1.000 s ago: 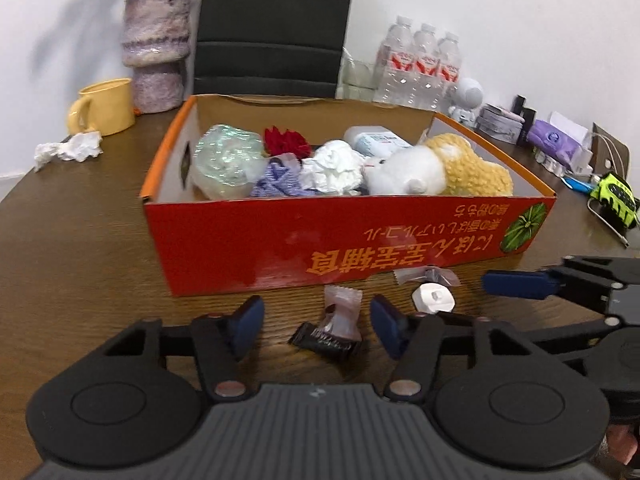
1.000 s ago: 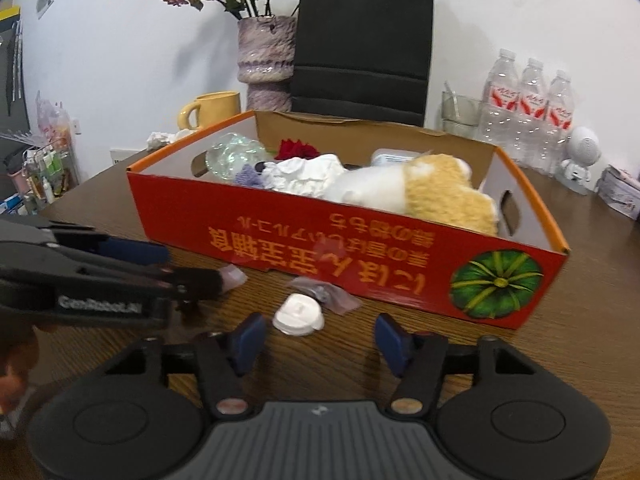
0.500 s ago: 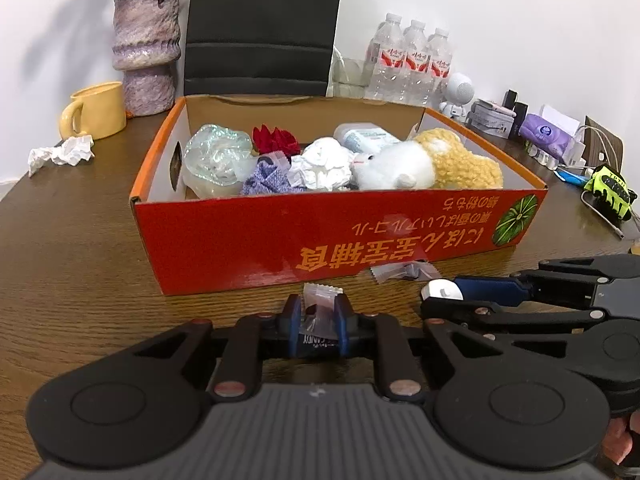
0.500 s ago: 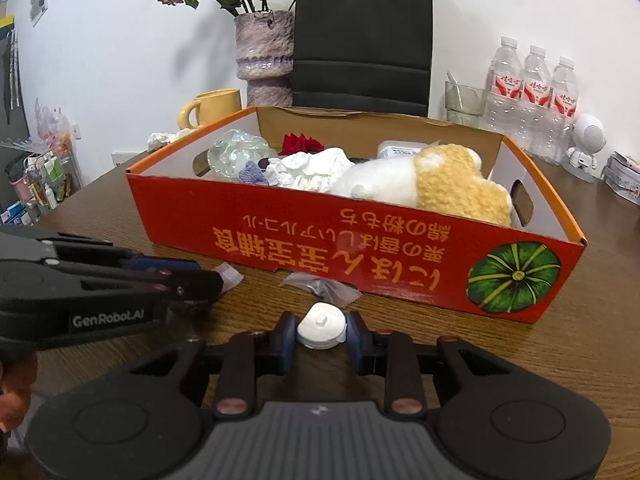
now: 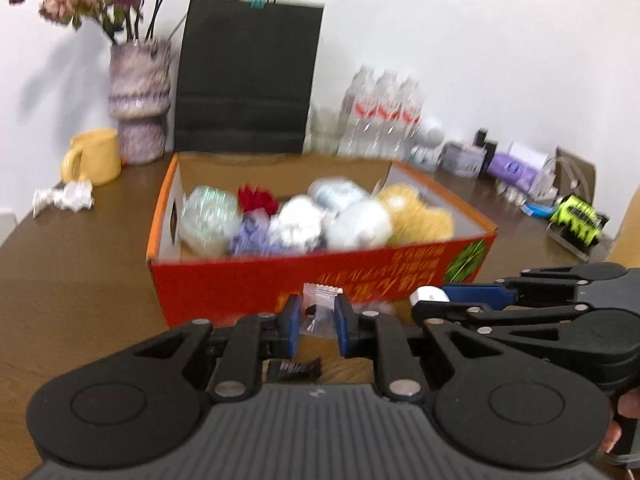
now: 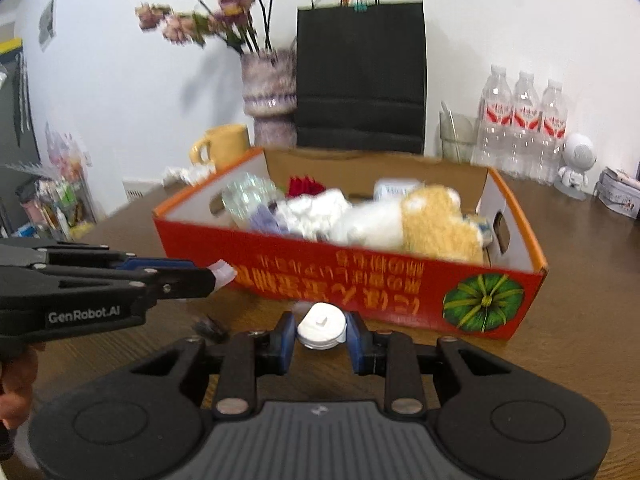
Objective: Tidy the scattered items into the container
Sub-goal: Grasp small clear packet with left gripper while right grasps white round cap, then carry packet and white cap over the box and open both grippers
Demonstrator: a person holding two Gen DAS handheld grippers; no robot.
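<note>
Well, left claw (image 6: 218, 276) body reads "GenRobot.AI", gripping clear candy wrapper (image 5: 318, 310).

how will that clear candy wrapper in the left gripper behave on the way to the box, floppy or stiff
Probably floppy: the clear candy wrapper is thin crinkled film, its crimped top sticking up free above the left gripper. Likely very light, so the grip should hold. It may slip if only film, not the candy inside, is pinched; the blur hides which.

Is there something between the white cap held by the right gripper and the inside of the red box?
Only the box's near red wall stands between them; the white cap, clamped in the right gripper, sits lower than its rim. Above the rim nothing visible blocks the way.
</note>
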